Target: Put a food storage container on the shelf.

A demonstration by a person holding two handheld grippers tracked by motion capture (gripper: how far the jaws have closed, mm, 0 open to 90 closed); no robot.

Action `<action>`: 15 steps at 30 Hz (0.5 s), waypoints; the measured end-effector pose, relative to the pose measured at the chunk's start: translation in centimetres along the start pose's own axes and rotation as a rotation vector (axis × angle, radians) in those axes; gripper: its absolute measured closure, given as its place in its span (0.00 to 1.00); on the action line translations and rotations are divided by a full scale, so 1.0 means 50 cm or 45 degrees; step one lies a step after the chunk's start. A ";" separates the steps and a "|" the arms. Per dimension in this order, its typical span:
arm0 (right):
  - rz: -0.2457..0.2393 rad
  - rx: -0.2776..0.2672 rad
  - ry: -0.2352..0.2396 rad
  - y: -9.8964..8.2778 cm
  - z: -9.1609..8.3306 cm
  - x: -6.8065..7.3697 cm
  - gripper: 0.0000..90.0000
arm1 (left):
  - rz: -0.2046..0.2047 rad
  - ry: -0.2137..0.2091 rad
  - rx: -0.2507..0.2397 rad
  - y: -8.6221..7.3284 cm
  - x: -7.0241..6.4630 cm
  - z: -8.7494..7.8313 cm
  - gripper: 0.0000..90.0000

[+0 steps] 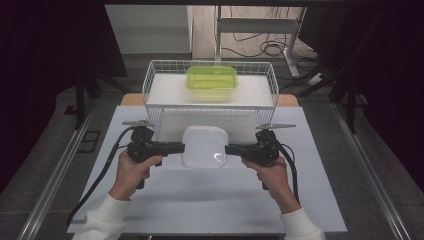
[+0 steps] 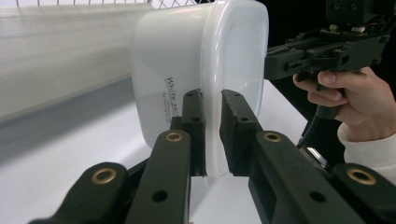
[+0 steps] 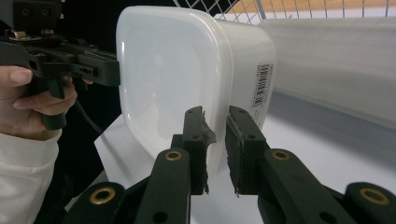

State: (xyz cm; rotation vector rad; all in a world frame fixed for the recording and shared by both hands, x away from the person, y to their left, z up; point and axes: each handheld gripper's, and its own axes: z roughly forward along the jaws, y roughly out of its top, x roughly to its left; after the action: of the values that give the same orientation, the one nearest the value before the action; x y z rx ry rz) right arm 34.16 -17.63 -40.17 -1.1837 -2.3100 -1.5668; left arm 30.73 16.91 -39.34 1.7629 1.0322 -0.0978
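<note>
A white lidded plastic container (image 1: 204,146) hangs in front of the wire basket, gripped from both sides. My left gripper (image 1: 181,147) is shut on its left rim and my right gripper (image 1: 227,149) on its right rim. In the left gripper view the jaws (image 2: 212,95) pinch the rim of the container (image 2: 177,60), with the right gripper (image 2: 275,60) clamped on the far edge. In the right gripper view my right gripper (image 3: 215,114) clamps the container (image 3: 163,70) at its rim, which bends slightly, and the left gripper (image 3: 109,70) holds the opposite side.
A white wire basket (image 1: 150,85) stands on a white block at the back of the table, with a green lidded container (image 1: 211,82) on top inside it. The white tabletop (image 1: 200,200) stretches toward the person. Cables trail from both grippers.
</note>
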 end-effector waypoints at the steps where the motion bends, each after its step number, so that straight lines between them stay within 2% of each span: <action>1: -0.004 -0.002 0.002 0.002 -0.002 0.000 0.86 | 0.003 -0.002 -0.001 0.002 0.000 -0.001 0.90; 15: -0.051 -0.052 0.004 0.053 -0.028 0.023 0.86 | 0.059 -0.008 -0.035 0.060 -0.022 -0.026 0.90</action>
State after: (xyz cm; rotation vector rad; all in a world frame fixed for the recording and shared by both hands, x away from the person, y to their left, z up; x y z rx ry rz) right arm 34.65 -17.74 -36.99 -1.1493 -2.3248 -1.6352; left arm 31.54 17.04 -35.97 1.7594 0.9834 -0.0597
